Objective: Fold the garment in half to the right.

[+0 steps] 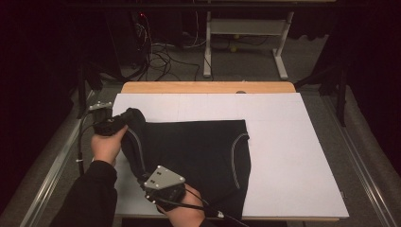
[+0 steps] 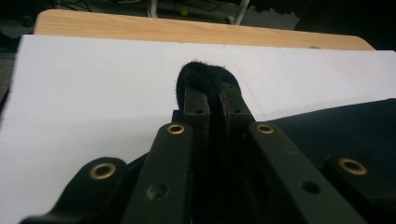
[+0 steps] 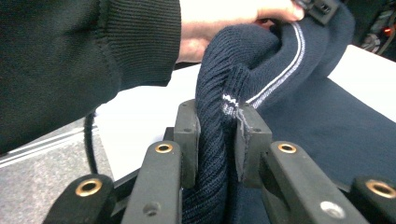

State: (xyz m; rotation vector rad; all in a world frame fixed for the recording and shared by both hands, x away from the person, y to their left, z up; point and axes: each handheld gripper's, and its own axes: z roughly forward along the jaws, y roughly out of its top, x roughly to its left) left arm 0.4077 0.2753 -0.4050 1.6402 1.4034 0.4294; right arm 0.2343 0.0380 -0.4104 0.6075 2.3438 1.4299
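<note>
— Near the table's (image 1: 283,142) left edge, what is happening?
— Both tongs pinch a dark sweater (image 1: 198,151): the left gripper (image 1: 124,118) clamps a bunched fold, the right gripper (image 1: 150,176) grips the ribbed hem at the front edge.

From above our side of the table (image 1: 283,90) we look forward and down. Each gripper camera sits low and close behind its own jaws, looking along them. All three share the dark garment (image 1: 198,151) (image 2: 345,130) (image 3: 336,121), perhaps a sweater, on the white sheet (image 1: 293,156) (image 2: 93,93).
</note>
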